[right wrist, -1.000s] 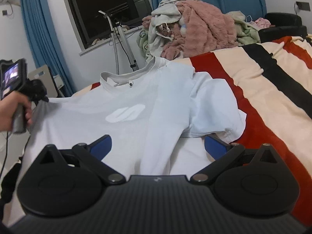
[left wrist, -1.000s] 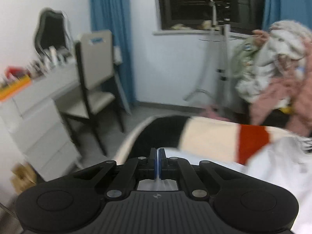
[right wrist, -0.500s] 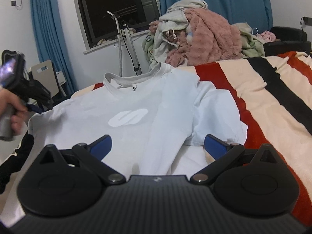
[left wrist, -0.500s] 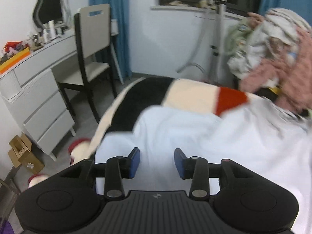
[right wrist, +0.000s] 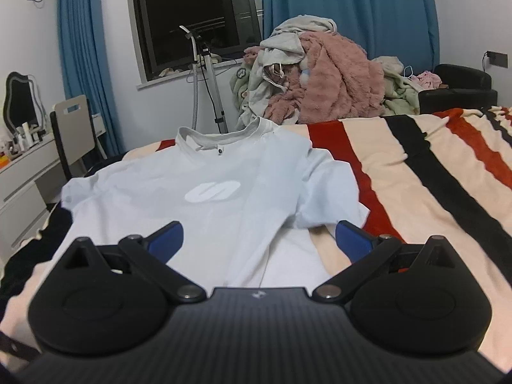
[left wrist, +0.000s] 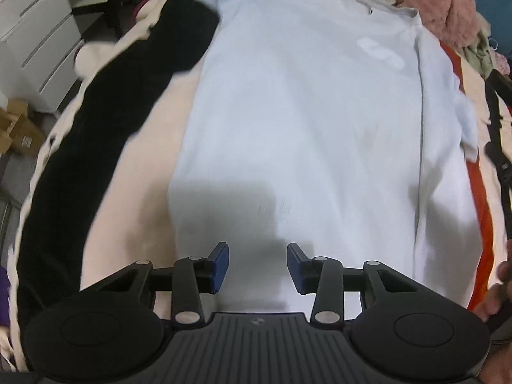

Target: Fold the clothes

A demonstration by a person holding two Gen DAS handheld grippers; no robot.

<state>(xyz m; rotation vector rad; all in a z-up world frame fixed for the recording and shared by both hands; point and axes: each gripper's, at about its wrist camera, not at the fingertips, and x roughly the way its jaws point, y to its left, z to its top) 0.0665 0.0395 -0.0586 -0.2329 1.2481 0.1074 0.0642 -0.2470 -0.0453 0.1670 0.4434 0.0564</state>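
Observation:
A pale blue T-shirt with a white logo lies flat, front up, on a striped blanket; its collar points away from me. Its right side is folded in over the body, the sleeve lying on top. My left gripper is open and empty, looking down just above the shirt's bottom hem. My right gripper is wide open and empty, low over the hem's right part, facing the T-shirt and the blanket.
A heap of unfolded clothes with a pink fleece is piled beyond the bed's far end. A garment steamer stand stands by the window. A white dresser and a chair stand to the left of the bed.
My left gripper has let go of the left sleeve, opened, and swung from the bed's left edge to above the bottom hem, now looking down. The right gripper stayed open and lowered slightly.

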